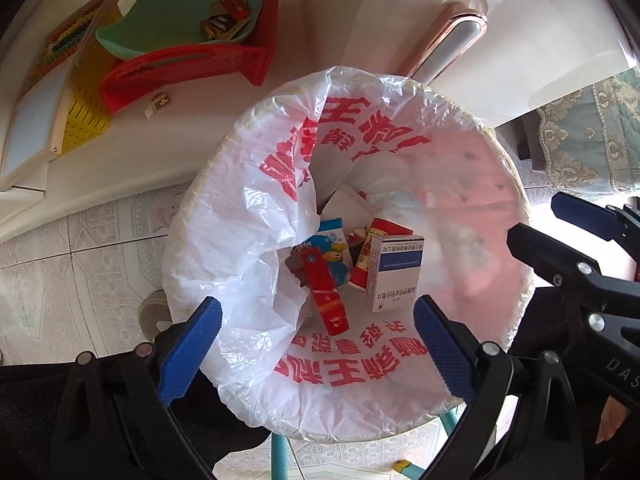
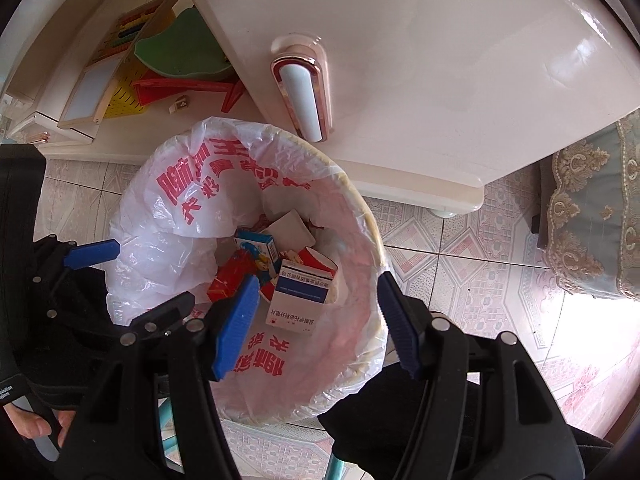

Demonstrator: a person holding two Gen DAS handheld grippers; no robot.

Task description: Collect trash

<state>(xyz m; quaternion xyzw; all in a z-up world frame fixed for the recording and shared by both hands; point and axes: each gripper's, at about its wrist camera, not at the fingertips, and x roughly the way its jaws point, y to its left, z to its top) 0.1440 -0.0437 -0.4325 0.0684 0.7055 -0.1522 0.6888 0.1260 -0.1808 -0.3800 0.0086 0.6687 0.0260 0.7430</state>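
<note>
A round bin (image 1: 516,184) lined with a white bag printed in red (image 1: 256,216) stands on the tiled floor. At its bottom lie a white and blue medicine box (image 1: 394,270), a red carton (image 1: 326,296), a blue cartoon box (image 1: 334,250) and other cartons. The bin (image 2: 372,216) and the medicine box (image 2: 298,298) also show in the right wrist view. My left gripper (image 1: 316,346) is open and empty above the bin's near rim. My right gripper (image 2: 316,320) is open and empty above the bin, and shows at the right in the left wrist view (image 1: 560,236).
A white cabinet with a pink handle (image 2: 304,92) stands right behind the bin. On a low white surface to the left sit a red basket (image 1: 188,68) holding a green dish (image 1: 172,24) with wrappers, a yellow box (image 1: 86,116) and an abacus board (image 1: 36,120). A lace-covered seat (image 2: 592,216) is at right.
</note>
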